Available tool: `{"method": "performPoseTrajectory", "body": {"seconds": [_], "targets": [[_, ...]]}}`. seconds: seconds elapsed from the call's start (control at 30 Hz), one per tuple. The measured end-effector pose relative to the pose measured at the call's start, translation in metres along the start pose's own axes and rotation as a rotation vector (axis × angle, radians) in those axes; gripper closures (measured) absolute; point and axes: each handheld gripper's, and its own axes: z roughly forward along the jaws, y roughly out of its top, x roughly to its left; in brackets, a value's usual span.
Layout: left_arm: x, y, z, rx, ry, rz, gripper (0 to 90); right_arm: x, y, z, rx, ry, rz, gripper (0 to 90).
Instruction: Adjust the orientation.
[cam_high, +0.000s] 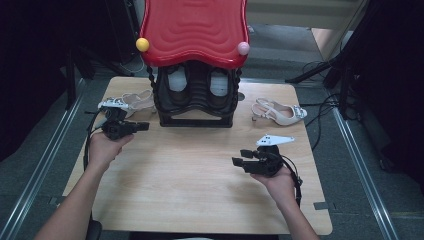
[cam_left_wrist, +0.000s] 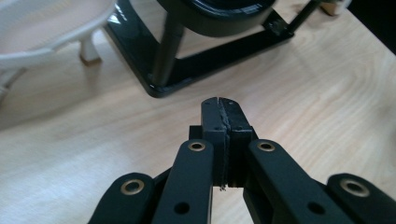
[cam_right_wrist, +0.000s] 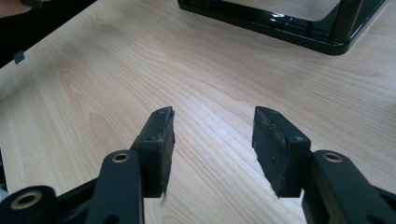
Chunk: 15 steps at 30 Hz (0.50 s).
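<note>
On the wooden tabletop (cam_high: 200, 170), nearest me, my right claw (cam_high: 241, 157) hovers with jaws apart, holding nothing. Farther off to the left, my left claw (cam_high: 142, 126) is pressed together, empty, just beside the black shoe rack (cam_high: 195, 107). A white sandal (cam_high: 127, 102) lies behind it; another white sandal (cam_high: 277, 112) lies right of the rack.
</note>
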Motion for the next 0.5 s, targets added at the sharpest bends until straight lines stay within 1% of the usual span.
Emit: {"method": "performPoseTrajectory", "body": {"seconds": [0.03, 0.07, 0.1, 0.13, 0.23, 0.27, 0.3, 0.4, 0.43, 0.5], "targets": [[0.002, 0.003, 0.0, -0.006, 0.003, 0.008, 90.0, 0.0, 0.0, 0.0, 0.0, -0.003, 0.001, 49.9], [0.004, 0.006, 0.001, -0.002, 0.002, 0.001, 90.0, 0.0, 0.0, -0.001, -0.001, -0.003, 0.005, 49.7], [0.006, 0.009, 0.002, -0.01, 0.002, -0.001, 90.0, 0.0, -0.001, -0.001, -0.004, -0.004, 0.006, 49.5], [0.008, 0.012, 0.002, -0.015, -0.001, -0.011, 90.0, -0.001, -0.001, -0.002, -0.005, -0.006, 0.005, 49.3], [0.016, 0.016, 0.005, -0.015, 0.03, -0.009, 90.0, -0.002, -0.001, -0.003, -0.009, -0.012, 0.009, 49.0], [0.02, 0.018, 0.005, -0.02, 0.034, -0.024, 90.0, -0.002, -0.001, -0.003, -0.009, -0.015, 0.005, 49.0], [0.026, 0.021, 0.004, -0.033, 0.024, -0.051, 90.0, -0.001, -0.001, -0.003, -0.006, -0.018, -0.001, 49.0], [0.036, 0.029, 0.002, -0.045, 0.034, -0.071, 90.0, -0.001, -0.002, -0.003, -0.002, -0.019, 0.001, 49.0], [0.039, 0.033, 0.001, -0.054, 0.046, -0.071, 90.0, -0.001, -0.002, -0.004, -0.002, -0.02, 0.001, 49.0], [0.044, 0.04, -0.002, -0.066, 0.043, -0.081, 90.0, -0.001, -0.002, -0.004, -0.007, -0.02, 0.001, 49.0]]}}
